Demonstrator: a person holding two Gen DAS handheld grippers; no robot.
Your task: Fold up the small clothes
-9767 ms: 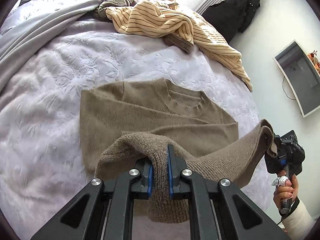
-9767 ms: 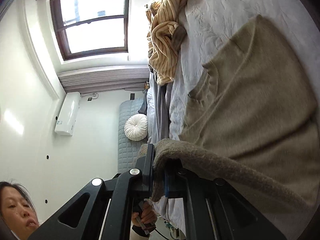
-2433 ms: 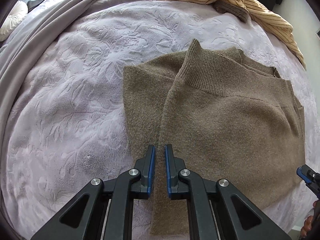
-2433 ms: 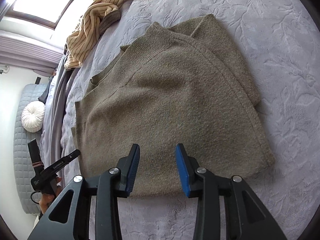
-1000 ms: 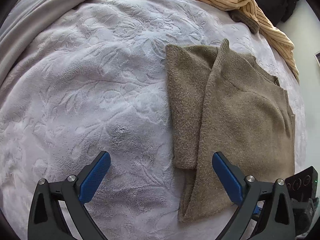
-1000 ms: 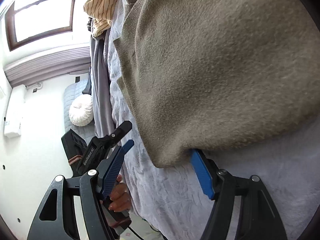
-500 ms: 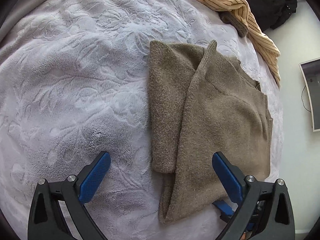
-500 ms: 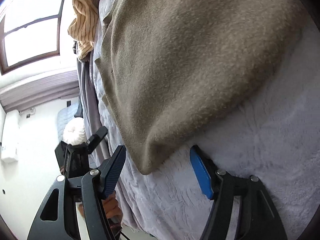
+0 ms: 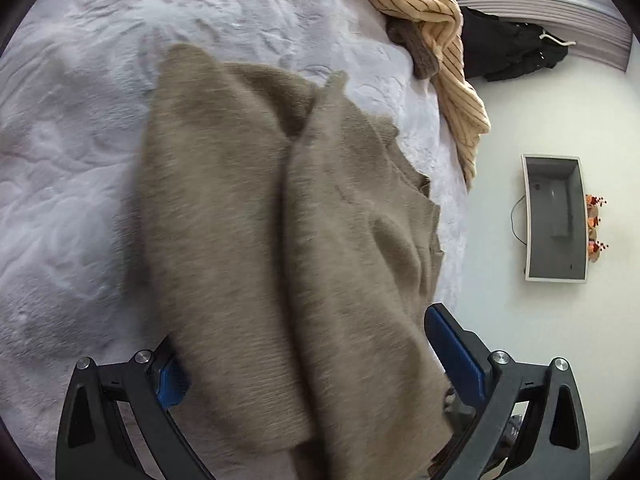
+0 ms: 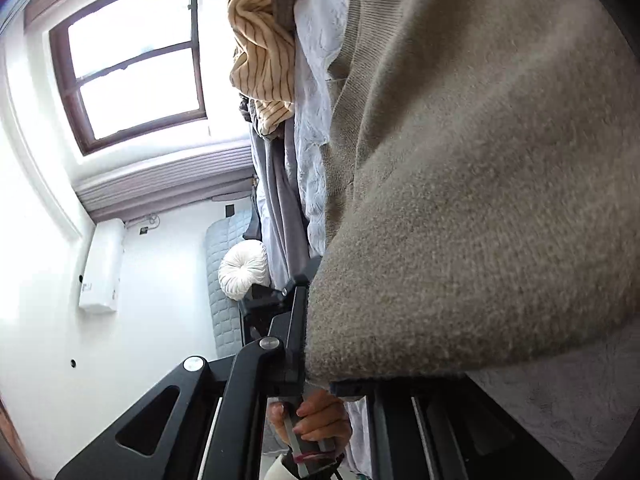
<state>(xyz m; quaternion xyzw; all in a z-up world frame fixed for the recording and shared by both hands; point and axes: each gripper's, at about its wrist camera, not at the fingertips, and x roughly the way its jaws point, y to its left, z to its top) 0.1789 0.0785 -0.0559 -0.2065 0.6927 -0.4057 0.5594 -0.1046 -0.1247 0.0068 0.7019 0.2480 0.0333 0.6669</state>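
Left wrist view is showing the taupe knitted sweater now rising off the bed at its near end, where half a second ago it was lying flat and partly folded with the sleeves laid in; its hem is draping over and between the fingers at the bottom of the frame, blurred by movement. The left gripper is standing wide open, blue pads far apart on either side of the cloth, so it is carrying the hem from beneath rather than pinching it. In the right wrist view the right gripper is appearing nearly closed with the knit edge bunched over its fingers, though the cloth is hiding the pads, so a firm pinch is only likely. This is looking like the start of the last fold, bottom hem going up towards the collar in the upper middle of the frame. The far end is resting on the bed. Further out, a striped yellow garment is heaped at the upper right, near the collar but apart from it, and could crowd the landing spot. The unpinched left side may slip and skew the fold.
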